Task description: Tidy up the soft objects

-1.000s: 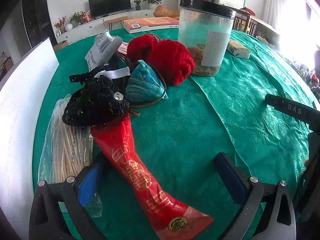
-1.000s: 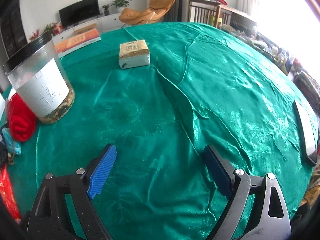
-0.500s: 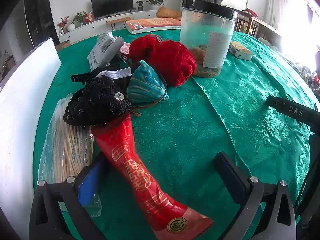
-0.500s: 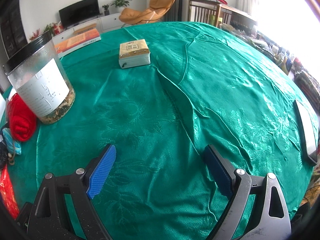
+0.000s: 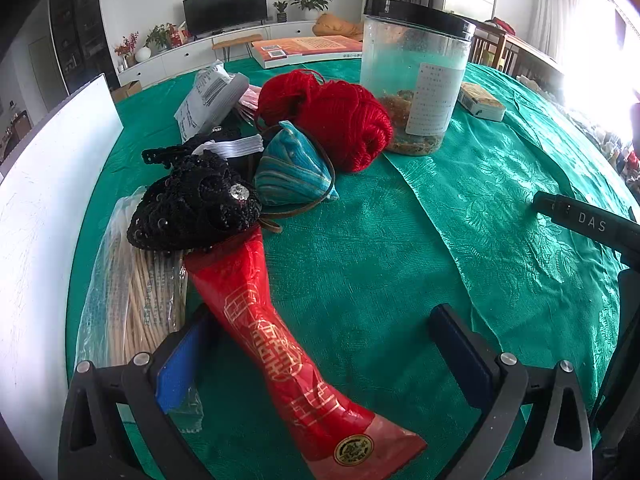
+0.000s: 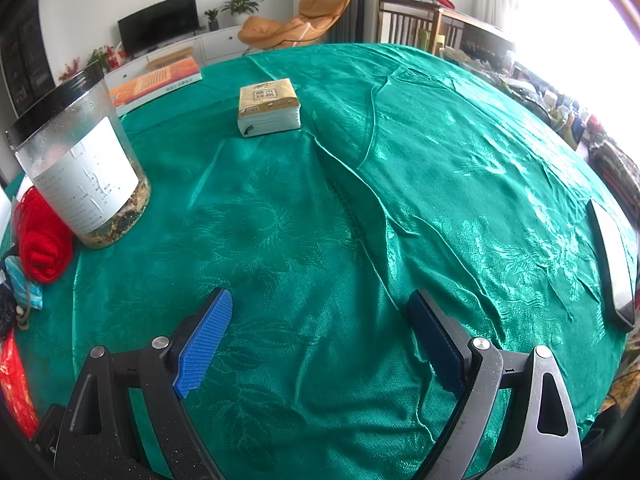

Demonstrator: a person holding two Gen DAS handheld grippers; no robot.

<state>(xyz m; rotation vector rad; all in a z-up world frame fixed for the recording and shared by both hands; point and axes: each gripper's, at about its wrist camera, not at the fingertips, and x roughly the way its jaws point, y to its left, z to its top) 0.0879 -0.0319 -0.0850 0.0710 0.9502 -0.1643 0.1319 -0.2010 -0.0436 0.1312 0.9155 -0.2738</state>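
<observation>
A cluster of soft things is gathered at the left of the bench, which is covered by a green patterned cloth (image 5: 460, 216): one black beaded crochet pouch (image 5: 192, 208), one teal striped fabric pouch (image 5: 294, 172) just beside it, and one skein of red yarn (image 5: 340, 120) behind, touching the clear plastic jar with a black lid (image 5: 412, 76). A long red foil packet printed in gold (image 5: 276, 344) is seen running from under the black pouch toward the left tool (image 5: 324, 354), whose jaws are spread wide around its lower end without pinching it. One clear bag of pale sticks (image 5: 132, 292) lies alongside. The right tool (image 6: 320, 332) is likewise held spread, over bare cloth, with nothing between its pads. One wrapped tissue pack (image 6: 269, 107) sits well apart, farther back.

The sorting appears hardly begun; a first pick seems to be approached. A closing of the left jaws on the red packet, or a reach forward to a pouch, would be called for next.
</observation>
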